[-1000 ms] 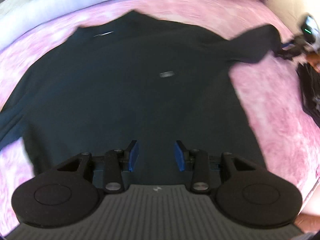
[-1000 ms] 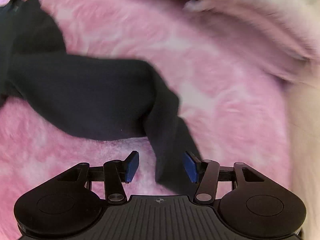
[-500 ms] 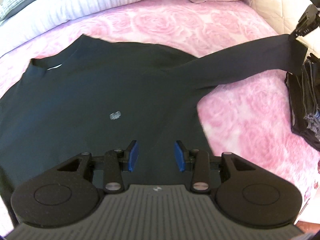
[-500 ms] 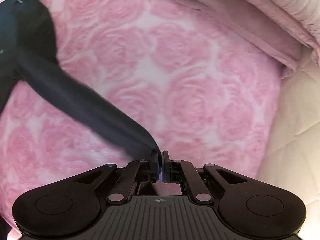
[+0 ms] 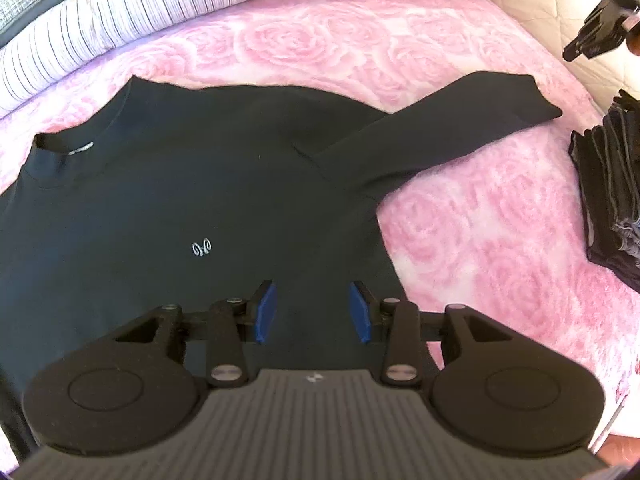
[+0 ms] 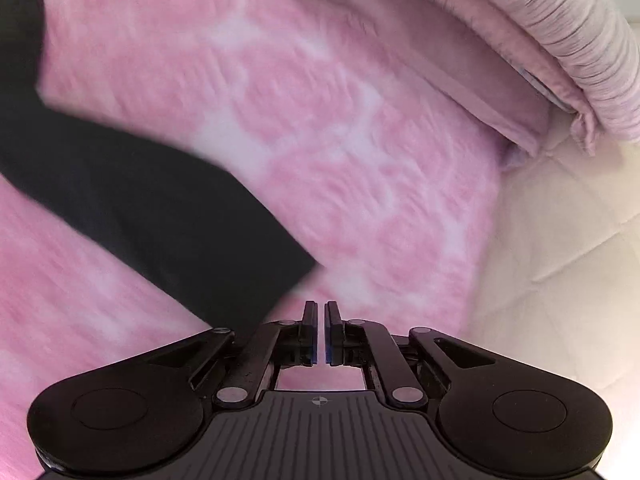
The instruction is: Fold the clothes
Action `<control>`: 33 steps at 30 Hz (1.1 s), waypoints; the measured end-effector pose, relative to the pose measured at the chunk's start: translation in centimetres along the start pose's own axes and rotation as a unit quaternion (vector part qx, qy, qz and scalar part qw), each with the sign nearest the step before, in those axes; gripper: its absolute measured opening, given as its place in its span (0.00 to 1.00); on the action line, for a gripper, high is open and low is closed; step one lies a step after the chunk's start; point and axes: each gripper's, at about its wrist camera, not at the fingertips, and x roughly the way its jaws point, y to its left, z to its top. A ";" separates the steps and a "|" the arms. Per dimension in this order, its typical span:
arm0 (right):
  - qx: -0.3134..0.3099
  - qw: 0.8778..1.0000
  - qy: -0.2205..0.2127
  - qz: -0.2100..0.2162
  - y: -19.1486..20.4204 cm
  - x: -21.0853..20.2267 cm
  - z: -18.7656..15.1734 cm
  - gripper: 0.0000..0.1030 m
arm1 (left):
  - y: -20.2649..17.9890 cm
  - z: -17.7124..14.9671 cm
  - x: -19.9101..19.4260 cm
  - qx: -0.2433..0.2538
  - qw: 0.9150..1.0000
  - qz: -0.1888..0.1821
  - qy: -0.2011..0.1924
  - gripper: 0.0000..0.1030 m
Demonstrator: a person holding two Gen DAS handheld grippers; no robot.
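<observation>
One black top collar far-left, sleeve stretched right, left fingers apart, right fingers opening, empty.

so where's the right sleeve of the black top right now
In the left wrist view the sleeve lies flat on the pink rose blanket, stretched out right of the black top, its cuff pointing toward the dark folded pile.

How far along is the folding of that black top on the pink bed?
Early. Done: the black top lies spread flat on the pink blanket, its sleeve laid out straight; a folded dark pile sits beside it. In hand: nothing; the right gripper is opening, empty, and the left gripper hovers open. Left: every fold.
</observation>
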 end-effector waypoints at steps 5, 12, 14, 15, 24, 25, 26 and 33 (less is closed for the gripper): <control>0.104 0.981 -0.080 0.145 4.7 -2.5 -0.7 0.42 | -2.8 -0.5 1.5 0.048 0.999 -0.003 -0.006 0.35; 0.062 0.983 -0.053 0.165 11.2 -0.2 -2.3 0.42 | -9.7 1.9 6.0 0.248 0.965 0.060 -0.067 0.34; 0.045 0.989 -0.052 0.132 9.9 0.2 -2.3 0.42 | -10.5 2.8 7.6 0.272 0.957 0.067 -0.070 0.34; 0.050 0.990 -0.051 0.123 8.5 0.5 -2.2 0.42 | -10.6 3.2 8.3 0.274 0.957 0.069 -0.068 0.34; 0.202 0.969 0.021 0.138 -5.6 7.9 -0.8 0.43 | -8.1 5.1 8.4 0.193 0.977 0.005 -0.087 0.22; 0.220 0.964 0.031 0.143 -6.7 9.1 -0.7 0.44 | -7.4 5.4 7.8 0.179 0.979 0.001 -0.100 0.22; 0.233 0.960 0.035 0.150 -7.1 9.9 -0.8 0.44 | -6.6 5.8 7.3 0.165 0.980 -0.003 -0.112 0.22; 0.289 0.939 0.043 0.182 -6.9 12.9 -1.7 0.40 | 0.3 10.2 7.3 0.161 0.979 0.043 -0.119 0.27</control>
